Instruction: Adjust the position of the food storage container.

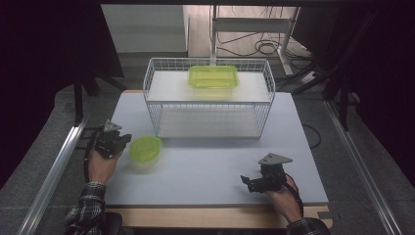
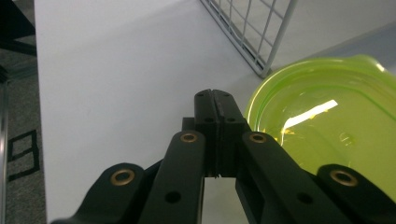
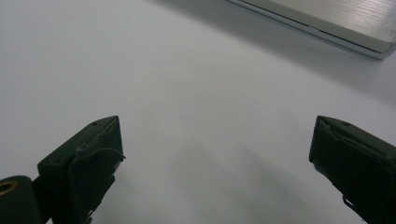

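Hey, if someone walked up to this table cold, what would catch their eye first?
The bright green tubs: a rectangular tub on the upper shelf of the white wire rack, and a round tub on the table in front. The left gripper, shut, sits right beside the round one; the right gripper rests open near the front edge.

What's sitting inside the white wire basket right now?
Inside the wire basket, a green rectangular container rests on a white board. Its contents cannot be made out through the tinted lid.
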### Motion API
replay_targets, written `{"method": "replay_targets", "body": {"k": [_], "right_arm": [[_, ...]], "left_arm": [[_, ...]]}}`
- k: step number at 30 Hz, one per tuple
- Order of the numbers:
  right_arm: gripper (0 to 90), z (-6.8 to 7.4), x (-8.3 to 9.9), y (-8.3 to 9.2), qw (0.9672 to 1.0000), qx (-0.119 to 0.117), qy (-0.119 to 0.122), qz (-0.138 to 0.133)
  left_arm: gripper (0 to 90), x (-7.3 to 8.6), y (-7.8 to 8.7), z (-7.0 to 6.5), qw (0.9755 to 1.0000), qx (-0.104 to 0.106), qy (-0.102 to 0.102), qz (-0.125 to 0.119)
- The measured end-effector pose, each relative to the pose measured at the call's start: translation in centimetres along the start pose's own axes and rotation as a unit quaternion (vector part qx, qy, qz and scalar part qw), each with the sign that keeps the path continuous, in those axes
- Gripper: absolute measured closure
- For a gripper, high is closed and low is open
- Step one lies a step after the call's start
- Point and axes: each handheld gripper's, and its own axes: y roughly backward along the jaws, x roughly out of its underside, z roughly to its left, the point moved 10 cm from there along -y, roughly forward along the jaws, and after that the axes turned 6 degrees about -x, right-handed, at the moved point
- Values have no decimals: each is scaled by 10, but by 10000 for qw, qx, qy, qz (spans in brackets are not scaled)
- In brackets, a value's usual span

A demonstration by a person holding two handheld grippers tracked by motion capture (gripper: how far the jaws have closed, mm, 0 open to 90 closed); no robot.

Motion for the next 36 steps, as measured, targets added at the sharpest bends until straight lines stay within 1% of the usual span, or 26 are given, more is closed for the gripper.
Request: {"method": "replay_targets", "body": {"k": [4,6,12,14,17,20,27,31,34,36], "right_arm": [[30,2,1,-2,10000,-35,27,37],[30,2,1,-2,10000,-43,53,51],[31,3,2,-3,9999,-48,70,70],[31,3,2,-2,9999,-44,77,72],[31,3,2,-3,9999,-48,86,77],[31,3,2,-3,9999,-58,102,92],[31,4,2,-3,9999,-71,119,104],[31,4,2,-4,9998,-81,140,114],[31,5,2,-4,9998,-78,161,132],[31,5,2,-4,9997,-84,172,135]], "left_arm": [[900,4,-3,-5,10000,5,32,-14],[900,5,-3,-8,10000,39,30,-6],[900,7,-1,-20,9999,108,-61,-26],[900,7,-1,-25,9999,133,-59,-48],[900,7,1,-34,9998,195,-54,-71],[900,6,1,-43,9996,248,-91,-80],[900,4,4,-70,9991,368,-160,-99],[900,4,5,-83,9990,392,-172,-110],[900,4,6,-92,9988,453,-137,-101],[900,3,7,-101,9985,514,-183,-89]]}}
